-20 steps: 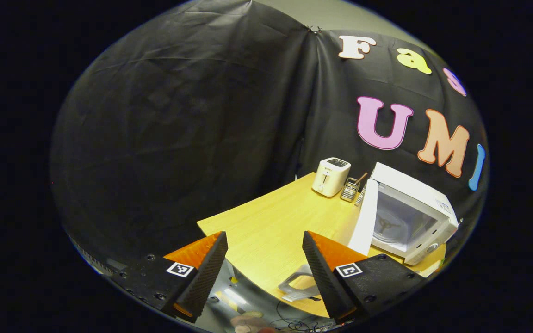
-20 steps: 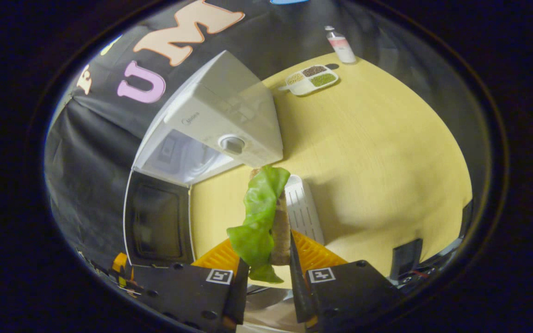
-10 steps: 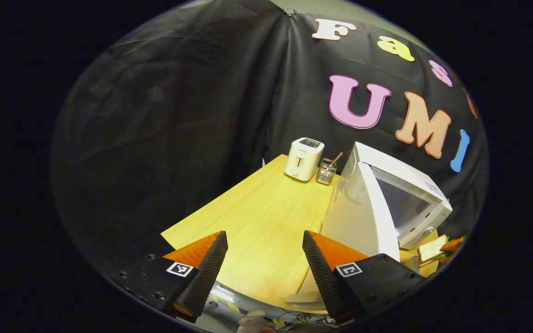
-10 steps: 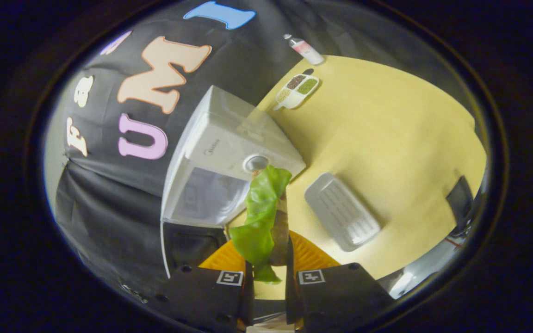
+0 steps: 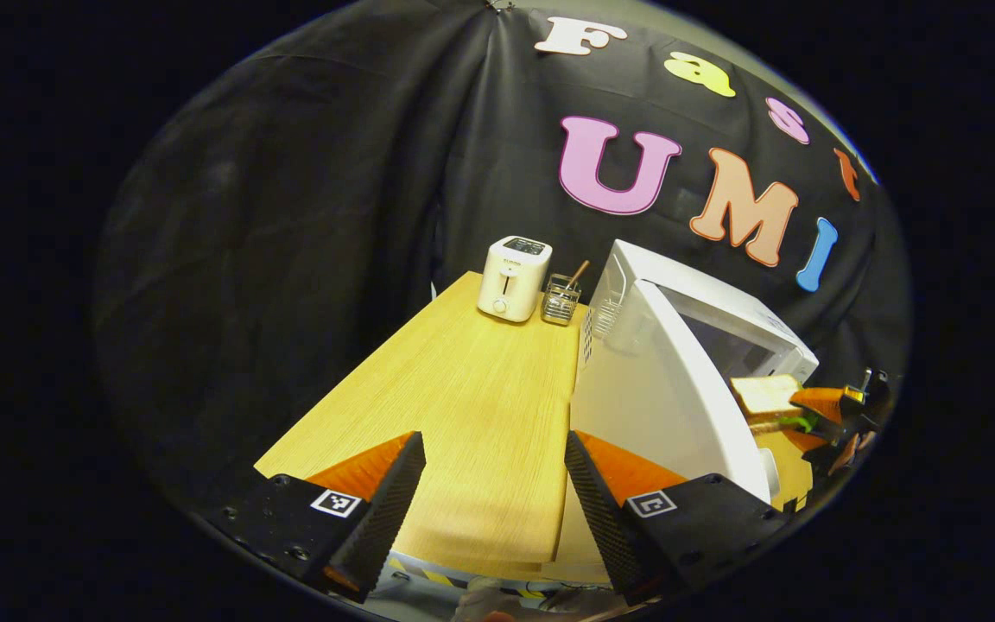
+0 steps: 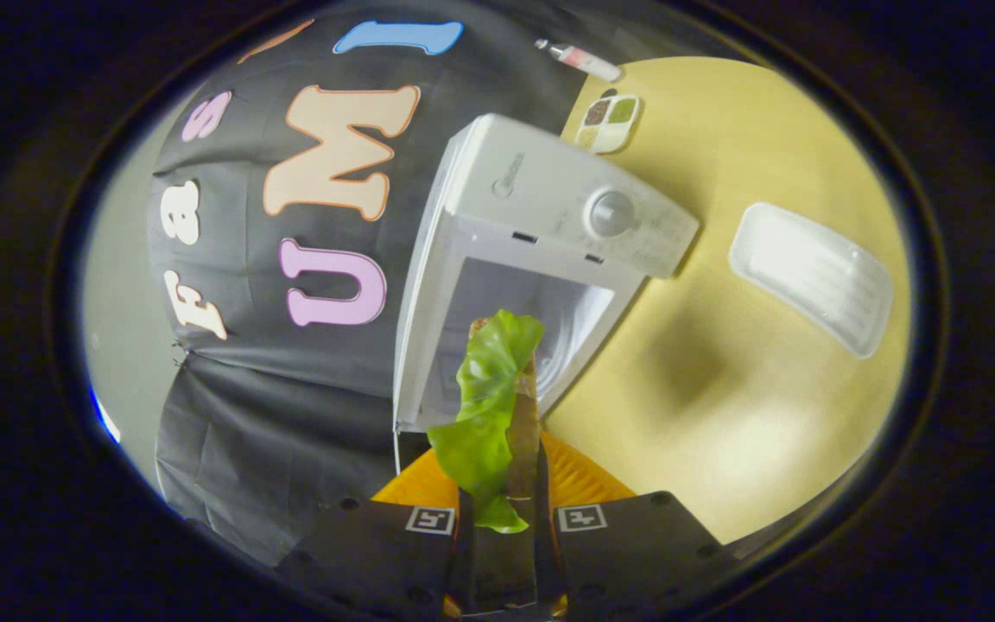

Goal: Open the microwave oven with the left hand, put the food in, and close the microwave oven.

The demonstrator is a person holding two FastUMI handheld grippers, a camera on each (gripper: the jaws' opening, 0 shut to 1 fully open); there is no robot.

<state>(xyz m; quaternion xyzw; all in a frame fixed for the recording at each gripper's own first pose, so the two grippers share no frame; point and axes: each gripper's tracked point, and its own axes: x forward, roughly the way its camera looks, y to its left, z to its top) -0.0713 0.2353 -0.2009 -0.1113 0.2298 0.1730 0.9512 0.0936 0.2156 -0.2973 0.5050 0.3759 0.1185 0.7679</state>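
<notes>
Pinching a sandwich with a lettuce leaf between both fingers, the right tool holds it straight ahead of itself, at the mouth of the microwave oven, whose cavity lies open just beyond the bread's far edge. In the left gripper view the oven door stands swung out, just ahead of the left tool, whose fingers are spread with nothing between them. Bare desk stretches ahead to a toaster and a small glass holder. A white tray lies right of the oven.
</notes>
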